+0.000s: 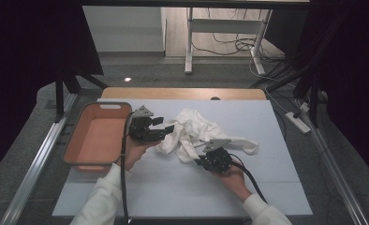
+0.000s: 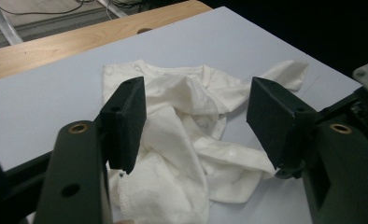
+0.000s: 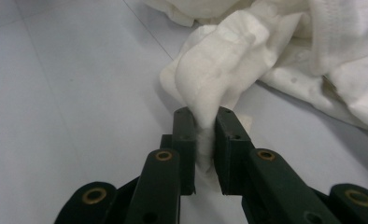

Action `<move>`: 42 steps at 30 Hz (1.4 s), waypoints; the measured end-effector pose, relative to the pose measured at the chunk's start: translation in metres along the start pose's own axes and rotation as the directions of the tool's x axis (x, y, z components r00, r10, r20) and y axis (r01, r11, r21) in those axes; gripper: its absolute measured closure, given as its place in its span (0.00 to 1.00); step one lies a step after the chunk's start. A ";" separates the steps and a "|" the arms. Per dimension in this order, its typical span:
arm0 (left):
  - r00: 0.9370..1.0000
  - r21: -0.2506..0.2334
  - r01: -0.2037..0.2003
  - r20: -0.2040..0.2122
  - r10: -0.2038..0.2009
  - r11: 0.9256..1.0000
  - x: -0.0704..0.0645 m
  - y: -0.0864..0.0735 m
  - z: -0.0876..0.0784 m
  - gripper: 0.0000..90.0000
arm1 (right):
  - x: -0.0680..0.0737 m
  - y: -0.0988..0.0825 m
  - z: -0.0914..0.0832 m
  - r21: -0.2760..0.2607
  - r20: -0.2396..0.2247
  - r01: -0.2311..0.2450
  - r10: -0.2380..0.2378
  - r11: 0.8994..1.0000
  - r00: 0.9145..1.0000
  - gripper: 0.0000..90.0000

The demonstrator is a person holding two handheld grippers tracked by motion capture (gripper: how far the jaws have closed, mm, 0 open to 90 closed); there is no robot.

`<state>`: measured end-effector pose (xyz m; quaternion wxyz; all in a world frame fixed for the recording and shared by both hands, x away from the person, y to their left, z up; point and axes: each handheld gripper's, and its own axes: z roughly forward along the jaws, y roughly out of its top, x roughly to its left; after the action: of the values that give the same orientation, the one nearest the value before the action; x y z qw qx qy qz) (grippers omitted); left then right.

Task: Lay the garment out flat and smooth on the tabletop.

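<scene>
A crumpled white garment (image 1: pixel 192 126) lies in the middle of the pale blue table cover. My left gripper (image 1: pixel 166 127) is at its left edge; in the left gripper view the jaws stand wide apart around the left gripper (image 2: pixel 196 116), open, with the garment (image 2: pixel 182 140) lying below and beyond them, untouched. My right gripper (image 1: pixel 199 159) is at the garment's near edge. In the right gripper view, the right gripper (image 3: pixel 204 126) is shut on a pinched fold of the white garment (image 3: pixel 229 60), which bunches up just past the pads.
An orange basket (image 1: pixel 79 131) with a grey rim stands at the left side of the table, next to my left hand. The pale blue cover (image 1: pixel 182 187) stretches toward the front edge; a wooden strip (image 1: pixel 182 93) marks the far edge.
</scene>
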<state>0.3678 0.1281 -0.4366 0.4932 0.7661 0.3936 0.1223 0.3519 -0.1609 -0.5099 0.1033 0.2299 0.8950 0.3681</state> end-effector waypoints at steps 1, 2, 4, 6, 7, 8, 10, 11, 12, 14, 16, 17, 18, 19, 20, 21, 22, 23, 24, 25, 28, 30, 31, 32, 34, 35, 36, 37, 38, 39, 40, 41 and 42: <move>1.000 0.000 0.001 0.000 -0.001 1.000 0.000 0.000 0.000 0.42 | 0.000 -0.002 -0.004 -0.005 0.003 0.000 0.000 1.000 1.000 0.88; 1.000 -0.001 0.000 0.000 0.000 1.000 0.000 0.000 -0.001 0.42 | 0.000 -0.003 -0.007 -0.006 0.004 -0.005 0.005 1.000 1.000 0.88; 1.000 0.000 -0.003 -0.001 0.003 1.000 -0.001 0.000 -0.001 0.42 | 0.000 -0.007 -0.014 -0.008 0.004 -0.012 0.012 1.000 1.000 0.88; 1.000 -0.002 -0.002 0.000 0.002 1.000 -0.001 0.000 -0.001 0.42 | 0.000 -0.011 -0.021 -0.003 0.013 -0.010 0.010 1.000 1.000 0.88; 1.000 -0.002 -0.002 -0.001 0.002 1.000 0.000 0.000 -0.002 0.42 | 0.000 -0.013 -0.025 -0.007 0.016 -0.012 0.012 1.000 1.000 0.88; 1.000 -0.003 -0.001 -0.001 0.001 1.000 0.000 0.000 -0.002 0.42 | 0.000 -0.015 -0.029 -0.010 0.018 -0.016 0.016 1.000 1.000 0.88; 1.000 -0.003 0.000 0.000 0.000 1.000 0.000 0.000 -0.002 0.42 | -0.001 -0.018 -0.037 -0.019 0.023 -0.024 0.025 1.000 0.999 0.89; 1.000 -0.002 0.001 0.001 -0.001 1.000 0.000 0.000 -0.002 0.42 | -0.001 -0.020 -0.041 -0.023 0.026 -0.026 0.027 0.999 0.999 0.89; 1.000 -0.002 0.002 0.002 -0.002 1.000 0.000 0.000 -0.002 0.42 | -0.001 -0.023 -0.044 -0.020 0.030 -0.027 0.028 0.999 0.999 0.89; 1.000 -0.002 0.002 0.003 -0.002 1.000 0.000 0.000 -0.002 0.42 | 0.000 -0.028 -0.051 -0.024 0.035 -0.037 0.037 0.999 0.999 0.89; 1.000 -0.002 0.002 0.003 -0.002 1.000 -0.001 0.000 -0.002 0.42 | 0.000 -0.034 -0.056 -0.018 0.039 -0.046 0.047 0.999 0.998 0.89; 1.000 -0.003 0.002 0.003 -0.002 1.000 -0.001 0.000 -0.002 0.42 | 0.000 -0.036 -0.059 -0.016 0.041 -0.049 0.050 0.999 0.998 0.89; 1.000 -0.002 0.003 0.003 -0.003 1.000 -0.001 0.000 -0.002 0.42 | 0.000 -0.039 -0.061 -0.018 0.042 -0.054 0.054 0.998 0.998 0.89; 1.000 -0.002 0.003 0.004 -0.003 1.000 -0.001 0.000 -0.002 0.42 | 0.001 -0.041 -0.064 -0.018 0.043 -0.054 0.055 0.998 0.998 0.90; 1.000 -0.002 0.003 0.003 -0.003 1.000 -0.001 -0.001 -0.003 0.42 | 0.001 -0.043 -0.067 -0.021 0.045 -0.056 0.057 0.998 0.997 0.90; 1.000 -0.002 0.004 0.004 -0.004 1.000 -0.001 -0.001 -0.003 0.42 | 0.002 -0.044 -0.070 -0.021 0.046 -0.061 0.062 0.998 0.997 0.90; 1.000 -0.003 0.004 0.004 -0.004 1.000 -0.001 -0.001 -0.003 0.42 | 0.003 -0.046 -0.073 -0.020 0.048 -0.059 0.060 0.998 0.997 0.90; 1.000 -0.003 0.004 0.005 -0.004 1.000 -0.001 -0.001 -0.003 0.42 | 0.004 -0.048 -0.076 -0.024 0.051 -0.059 0.060 0.998 0.997 0.90; 1.000 -0.002 0.005 0.005 -0.004 1.000 -0.001 -0.001 -0.002 0.42 | 0.005 -0.050 -0.078 -0.024 0.054 -0.059 0.060 0.998 0.997 0.91; 1.000 -0.001 0.004 0.006 -0.004 1.000 -0.001 -0.001 -0.002 0.42 | 0.006 -0.052 -0.080 -0.024 0.055 -0.060 0.062 0.998 0.997 0.91; 1.000 0.002 0.002 0.008 -0.002 1.000 -0.002 -0.001 -0.002 0.42 | 0.008 -0.057 -0.086 -0.022 0.059 -0.062 0.063 0.998 0.996 0.91; 1.000 0.001 0.003 0.008 -0.003 1.000 -0.002 -0.001 -0.002 0.42 | 0.010 -0.060 -0.090 -0.023 0.063 -0.061 0.063 0.998 0.996 0.91; 1.000 -0.001 0.004 0.008 -0.004 1.000 -0.001 -0.001 -0.003 0.42 | 0.011 -0.061 -0.093 -0.025 0.066 -0.063 0.065 0.998 0.996 0.91; 1.000 -0.002 0.005 0.008 -0.005 1.000 -0.001 -0.001 -0.003 0.42 | 0.011 -0.063 -0.095 -0.027 0.067 -0.067 0.069 0.997 0.995 0.91; 1.000 -0.003 0.007 0.008 -0.007 1.000 -0.001 -0.001 -0.003 0.42 | 0.010 -0.065 -0.097 -0.029 0.072 -0.073 0.075 0.997 0.995 0.91; 1.000 -0.003 0.009 0.009 -0.009 1.000 -0.001 -0.001 -0.003 0.42 | 0.010 -0.065 -0.098 -0.034 0.072 -0.080 0.082 0.996 0.994 0.91; 1.000 -0.002 0.009 0.010 -0.009 1.000 -0.001 -0.001 -0.002 0.42 | 0.009 -0.065 -0.098 -0.040 0.069 -0.086 0.088 0.996 0.994 0.90; 1.000 0.001 0.007 0.010 -0.007 1.000 -0.001 -0.001 -0.002 0.42 | 0.009 -0.064 -0.098 -0.047 0.069 -0.086 0.089 0.995 0.994 0.88; 1.000 0.002 0.008 0.010 -0.008 1.000 -0.001 -0.001 -0.002 0.42 | 0.009 -0.063 -0.098 -0.054 0.069 -0.086 0.090 0.995 0.994 0.86; 1.000 0.001 0.008 0.010 -0.008 1.000 -0.001 -0.001 -0.002 0.42 | 0.010 -0.062 -0.097 -0.057 0.070 -0.081 0.085 0.995 0.994 0.82; 1.000 0.000 0.008 0.010 -0.008 1.000 -0.001 -0.001 -0.002 0.42 | 0.011 -0.061 -0.097 -0.063 0.069 -0.077 0.081 0.995 0.994 0.77; 1.000 0.000 0.008 0.010 -0.008 1.000 -0.001 -0.001 -0.002 0.42 | 0.012 -0.060 -0.097 -0.072 0.068 -0.067 0.072 0.995 0.995 0.74; 1.000 -0.001 0.008 0.010 -0.008 1.000 -0.001 -0.001 -0.002 0.42 | 0.013 -0.059 -0.097 -0.076 0.067 -0.064 0.069 0.995 0.995 0.70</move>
<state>0.3656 0.1291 -0.4363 0.4961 0.7648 0.3940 0.1169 0.2864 -0.2513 -0.4831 0.1303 0.2683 0.8685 0.3959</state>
